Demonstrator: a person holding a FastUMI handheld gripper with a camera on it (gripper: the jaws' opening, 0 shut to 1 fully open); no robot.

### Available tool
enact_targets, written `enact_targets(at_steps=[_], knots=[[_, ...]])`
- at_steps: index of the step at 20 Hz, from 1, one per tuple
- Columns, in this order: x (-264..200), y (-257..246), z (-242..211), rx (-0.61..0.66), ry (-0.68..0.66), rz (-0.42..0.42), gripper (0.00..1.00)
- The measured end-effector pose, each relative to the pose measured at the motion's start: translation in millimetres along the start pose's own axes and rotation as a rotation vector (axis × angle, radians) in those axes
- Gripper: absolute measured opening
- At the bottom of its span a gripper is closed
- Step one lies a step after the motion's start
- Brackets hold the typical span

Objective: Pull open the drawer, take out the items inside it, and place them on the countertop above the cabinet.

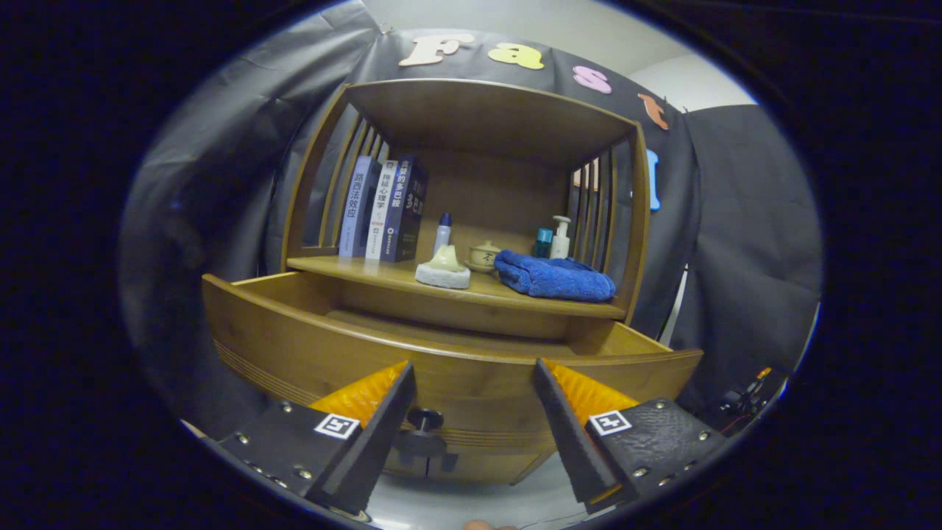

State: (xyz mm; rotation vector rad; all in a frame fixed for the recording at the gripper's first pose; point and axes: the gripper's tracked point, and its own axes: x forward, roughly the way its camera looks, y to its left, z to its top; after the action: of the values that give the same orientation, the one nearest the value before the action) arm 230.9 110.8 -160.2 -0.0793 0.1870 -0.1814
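Just ahead of the fingers (475, 368), which stand wide apart with nothing between them, the wooden drawer (456, 361) is pulled out of the cabinet (471, 456), its dark knob (425, 421) close beside the left finger. Its inside looks bare, though the front wall hides part of the floor. Beyond it, the bench (368, 271) carries books (383, 210), a blue towel (553, 277) and small bottles (553, 239).
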Motion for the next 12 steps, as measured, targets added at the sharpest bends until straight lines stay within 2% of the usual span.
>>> enact_targets(at_steps=[8,12], knots=[[17.5,-0.9,0.5,0.027,0.02,-0.008,0.96],[23.9,-0.5,2.2,0.0,0.01,-0.017,0.96]])
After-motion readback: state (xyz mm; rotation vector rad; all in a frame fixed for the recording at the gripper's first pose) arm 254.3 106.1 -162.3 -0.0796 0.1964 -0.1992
